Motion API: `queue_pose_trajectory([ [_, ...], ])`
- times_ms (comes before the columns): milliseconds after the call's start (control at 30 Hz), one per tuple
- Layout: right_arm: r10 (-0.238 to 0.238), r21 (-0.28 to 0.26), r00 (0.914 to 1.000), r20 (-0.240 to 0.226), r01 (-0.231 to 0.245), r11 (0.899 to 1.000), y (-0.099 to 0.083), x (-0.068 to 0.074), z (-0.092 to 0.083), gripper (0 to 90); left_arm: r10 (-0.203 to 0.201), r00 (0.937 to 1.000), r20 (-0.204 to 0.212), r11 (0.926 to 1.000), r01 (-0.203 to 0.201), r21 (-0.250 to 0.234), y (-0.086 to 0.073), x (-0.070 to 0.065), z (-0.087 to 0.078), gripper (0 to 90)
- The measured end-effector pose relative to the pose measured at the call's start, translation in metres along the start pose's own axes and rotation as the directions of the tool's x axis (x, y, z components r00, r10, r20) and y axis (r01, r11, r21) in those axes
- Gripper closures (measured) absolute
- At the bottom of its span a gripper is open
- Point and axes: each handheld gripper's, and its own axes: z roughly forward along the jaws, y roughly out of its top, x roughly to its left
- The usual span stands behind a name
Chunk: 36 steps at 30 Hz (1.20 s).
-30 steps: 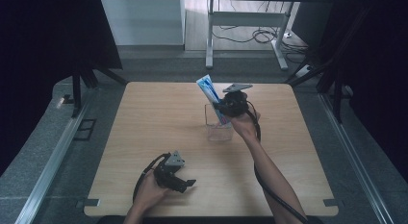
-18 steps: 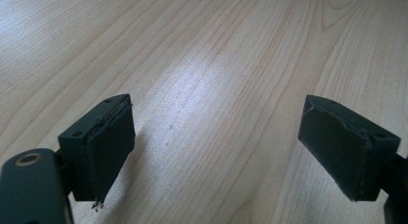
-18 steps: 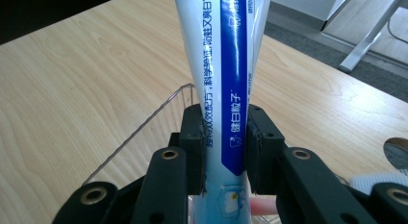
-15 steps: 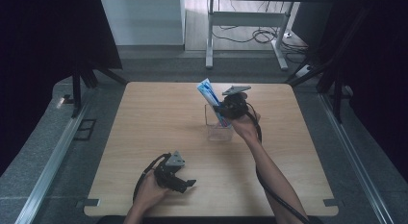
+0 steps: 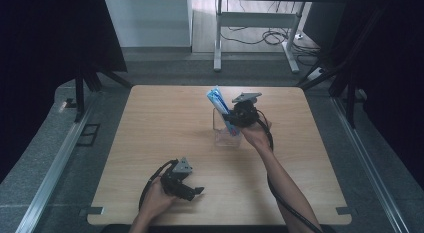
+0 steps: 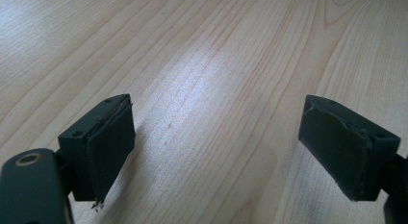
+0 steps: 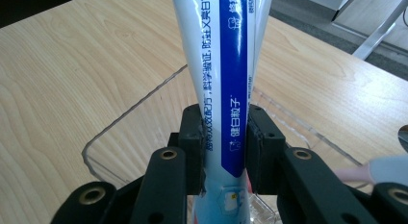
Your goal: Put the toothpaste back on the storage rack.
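Toothpaste, a blue-and-white tube [image 7: 226, 89], stood pinched between the two black pads of the right gripper [image 7: 225, 147], which pressed on its sides. The tube's lower end sat inside a clear plastic box [image 5: 227, 135] on the wooden table [image 5: 150, 138], its top leaning toward the far left. Near the front edge, the left gripper [image 6: 216, 156] rested low over bare wood, its pads spread wide with nothing between them.

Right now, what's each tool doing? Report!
Right tool shut on blue-and-white toothpaste tube, over clear plastic box. Left tool open, empty, on wooden table. Nothing blocking.
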Motion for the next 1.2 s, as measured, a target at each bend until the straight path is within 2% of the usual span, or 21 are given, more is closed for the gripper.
queue_pose_trajectory([
  [967,-0.018,0.075,0.9990,-0.040,0.021,0.997,-0.007,0.005,0.004,69.3,-0.003,1.0000,-0.004,1.0000,0.003,0.001,0.000,0.000,0.000,12.8],
  [1133,-0.028,0.083,0.9987,-0.043,0.031,0.996,-0.010,0.007,0.004,68.7,-0.008,1.0000,-0.005,1.0000,0.008,-0.003,0.000,0.000,0.000,12.8],
  [1200,-0.036,0.090,0.9990,-0.028,0.038,0.995,-0.012,0.007,0.005,68.2,-0.008,1.0000,-0.006,1.0000,0.008,-0.002,0.000,0.000,0.000,12.8],
])
